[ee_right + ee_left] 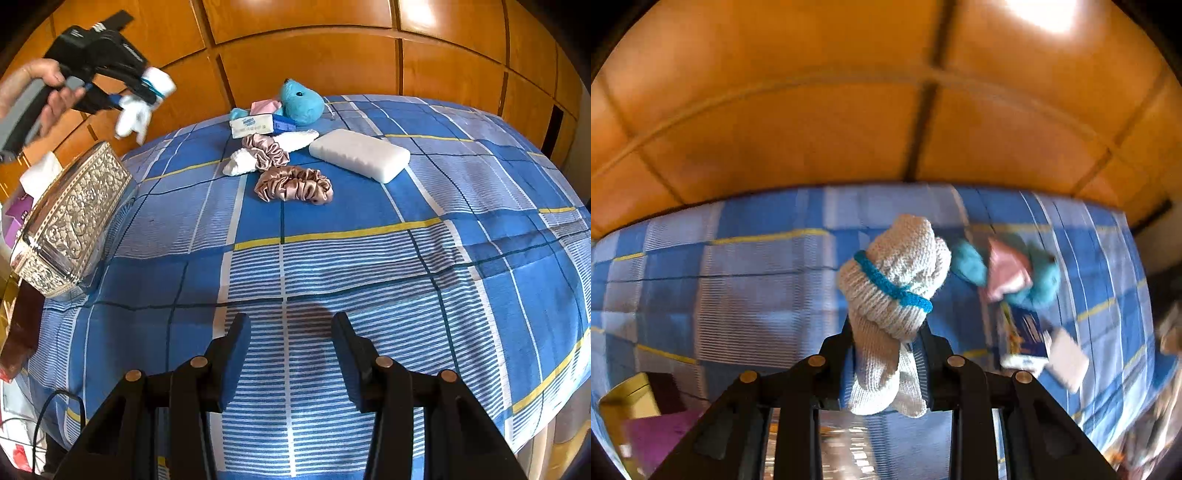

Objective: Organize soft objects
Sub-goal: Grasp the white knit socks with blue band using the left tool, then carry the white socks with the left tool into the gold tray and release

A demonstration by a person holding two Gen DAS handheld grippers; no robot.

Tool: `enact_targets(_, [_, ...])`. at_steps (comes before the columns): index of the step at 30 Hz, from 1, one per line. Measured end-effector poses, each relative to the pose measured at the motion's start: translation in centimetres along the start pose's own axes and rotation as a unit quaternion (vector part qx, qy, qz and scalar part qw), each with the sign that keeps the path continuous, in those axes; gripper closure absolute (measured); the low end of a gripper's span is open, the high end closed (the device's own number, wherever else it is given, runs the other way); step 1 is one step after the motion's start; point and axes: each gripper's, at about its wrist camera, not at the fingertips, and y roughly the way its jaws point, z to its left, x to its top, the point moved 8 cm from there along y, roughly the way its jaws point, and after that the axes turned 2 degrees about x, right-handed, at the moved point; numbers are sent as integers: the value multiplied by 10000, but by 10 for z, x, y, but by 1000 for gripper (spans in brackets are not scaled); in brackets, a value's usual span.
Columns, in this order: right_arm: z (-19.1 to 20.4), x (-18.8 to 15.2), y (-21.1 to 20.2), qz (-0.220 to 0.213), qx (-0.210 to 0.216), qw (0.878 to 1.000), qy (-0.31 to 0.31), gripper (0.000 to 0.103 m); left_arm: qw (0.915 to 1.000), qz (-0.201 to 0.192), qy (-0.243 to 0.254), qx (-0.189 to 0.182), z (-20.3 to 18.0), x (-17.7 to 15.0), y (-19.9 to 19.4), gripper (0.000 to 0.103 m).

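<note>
My left gripper (886, 332) is shut on a white knitted sock (894, 280) with a bright blue band, which hangs from its jaws. In the right wrist view a hand holds that gripper (147, 92) up at the far left, above a silver embossed box (74, 218), with the sock (133, 114) dangling. My right gripper (290, 321) stands open over the blue checked bedspread (369, 266), nothing between its fingers. Farther up the bed lie a second white knitted sock (299, 139), two pink satin scrunchies (293, 184) (267, 151), a white foam block (360, 155) and a teal plush toy (301, 101).
A tissue pack (251, 125), a blue box (282, 123) and a pink cloth (264, 106) lie by the plush toy. A wooden panelled wall (314, 55) runs behind the bed. Purple and gold boxes (639, 413) sit off the bed's left edge beside the silver box.
</note>
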Motion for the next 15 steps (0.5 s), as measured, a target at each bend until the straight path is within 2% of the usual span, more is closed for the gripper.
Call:
enact_targets(5, [1,-1,0,0,-78,9999,-113,57,9981,-299,-414,359,70,19,-33,75])
enact_targets(9, [2,-1,0,-6,-126,9998,-161,57,9945,-493,-710,598,132,21,-62,75])
enact_targets(15, [3,-2,1,3,-218,9995,-225,57,9870,-676,-1167,869,224,-9,-93,75])
